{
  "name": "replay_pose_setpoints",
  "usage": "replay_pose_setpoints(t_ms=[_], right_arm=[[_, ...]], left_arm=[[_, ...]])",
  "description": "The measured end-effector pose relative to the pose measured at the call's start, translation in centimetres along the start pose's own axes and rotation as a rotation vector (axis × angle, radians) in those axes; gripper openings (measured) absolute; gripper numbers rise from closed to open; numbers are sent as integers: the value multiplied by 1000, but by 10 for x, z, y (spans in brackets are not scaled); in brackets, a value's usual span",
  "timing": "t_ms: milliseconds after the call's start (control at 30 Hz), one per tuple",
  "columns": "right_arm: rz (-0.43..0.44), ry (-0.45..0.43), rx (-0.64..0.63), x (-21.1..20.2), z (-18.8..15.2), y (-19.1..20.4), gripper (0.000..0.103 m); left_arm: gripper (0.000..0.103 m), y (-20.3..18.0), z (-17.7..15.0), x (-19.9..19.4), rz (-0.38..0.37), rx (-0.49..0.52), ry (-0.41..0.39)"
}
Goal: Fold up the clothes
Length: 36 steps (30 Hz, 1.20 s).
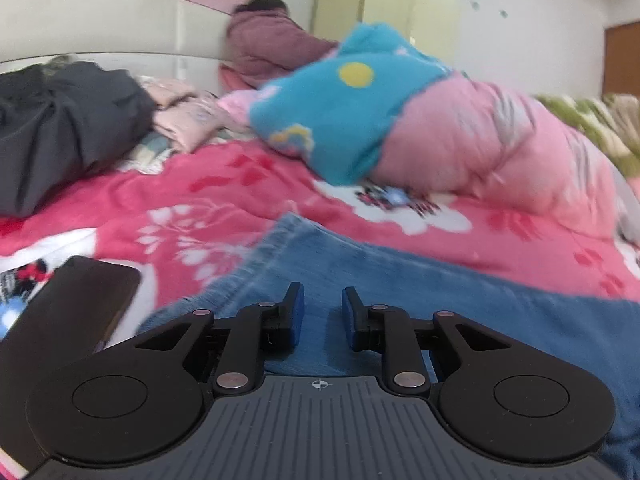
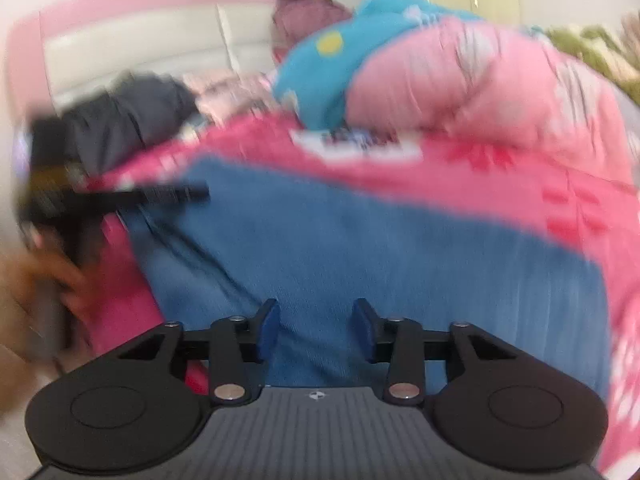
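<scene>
My blue jeans (image 1: 400, 280) lie spread flat on the pink flowered bed cover (image 1: 200, 200), laid out so I can fold them. My left claw (image 1: 322, 320) hangs over the hem with a narrow gap and grips nothing; my right claw (image 2: 316, 330) stands wider, empty, above the denim.

Each wrist camera sits just behind its own gripper, looking forward and slightly down, close over the blue jeans (image 1: 400, 280) on the bed (image 1: 200, 200); both face the headboard (image 1: 120, 20); both share the jeans, the pink quilt (image 2: 460, 80) and the dark garment (image 2: 132, 116).
</scene>
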State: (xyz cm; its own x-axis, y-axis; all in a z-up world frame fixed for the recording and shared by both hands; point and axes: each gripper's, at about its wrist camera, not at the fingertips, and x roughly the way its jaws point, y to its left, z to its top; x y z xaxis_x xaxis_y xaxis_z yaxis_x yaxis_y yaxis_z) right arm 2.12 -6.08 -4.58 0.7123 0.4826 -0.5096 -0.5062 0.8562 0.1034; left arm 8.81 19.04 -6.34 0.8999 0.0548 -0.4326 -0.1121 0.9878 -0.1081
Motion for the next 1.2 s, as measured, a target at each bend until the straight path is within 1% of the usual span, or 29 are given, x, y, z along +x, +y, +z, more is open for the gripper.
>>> replay_pose_setpoints(t_ms=[33, 100, 133, 267, 333, 433, 467, 500, 533, 567, 600, 633, 700, 800, 900, 967, 1000, 1067, 1133, 1167, 1200], right_arm=[[9, -44, -23, -7, 8, 2, 41], [9, -78, -62, -8, 17, 6, 41], [11, -78, -72, -5, 19, 7, 41], [-1, 66, -9, 40, -13, 3, 42], [-21, 90, -34, 34, 2, 8, 40], [-61, 14, -26, 20, 38, -2, 40], [-75, -4, -17, 18, 48, -6, 40], [-93, 0, 11, 23, 53, -14, 40], [-110, 15, 43, 30, 57, -23, 40], [-123, 65, 84, 46, 55, -33, 40], [-130, 131, 110, 64, 45, -43, 40], [-131, 172, 127, 77, 35, -51, 41], [-107, 123, 116, 73, 26, -56, 41], [-130, 162, 161, 62, 48, -57, 41], [-185, 97, 175, 55, 68, -61, 41], [-263, 137, 210, 63, 65, -74, 41], [-283, 174, 228, 72, 55, -82, 39], [-265, 160, 233, 75, 39, -90, 39], [-289, 172, 224, 68, 49, -82, 40], [-285, 164, 235, 63, 56, -79, 41], [-269, 135, 239, 55, 61, -78, 41]], left_arm=[[22, -1, -1, 1, 8, 6, -7], [22, -4, -2, 1, 18, 13, -18], [22, -5, -3, 1, 21, 17, -22], [22, -3, -4, -1, 13, 8, -31], [22, 0, -5, 0, 6, -2, -33], [22, -2, -5, 2, 17, 3, -34], [22, -3, -5, 2, 22, 3, -35], [22, -3, -4, 2, 25, 1, -35], [22, -2, -4, 2, 25, -2, -35], [22, -2, -5, 1, 21, -6, -34], [22, -1, -5, 1, 17, -9, -34], [22, 0, -5, 0, 14, -12, -34], [22, 2, -5, 0, 5, -21, -33], [22, 4, -5, -1, -3, -29, -34], [22, 4, -5, -1, -6, -32, -36], [22, 4, -5, -1, -11, -37, -36], [22, 4, -5, -1, -11, -39, -36], [22, 5, -5, -1, -13, -44, -36], [22, 6, -5, -2, -18, -48, -36], [22, 6, -5, -2, -20, -48, -36], [22, 7, -5, -2, -23, -49, -36]])
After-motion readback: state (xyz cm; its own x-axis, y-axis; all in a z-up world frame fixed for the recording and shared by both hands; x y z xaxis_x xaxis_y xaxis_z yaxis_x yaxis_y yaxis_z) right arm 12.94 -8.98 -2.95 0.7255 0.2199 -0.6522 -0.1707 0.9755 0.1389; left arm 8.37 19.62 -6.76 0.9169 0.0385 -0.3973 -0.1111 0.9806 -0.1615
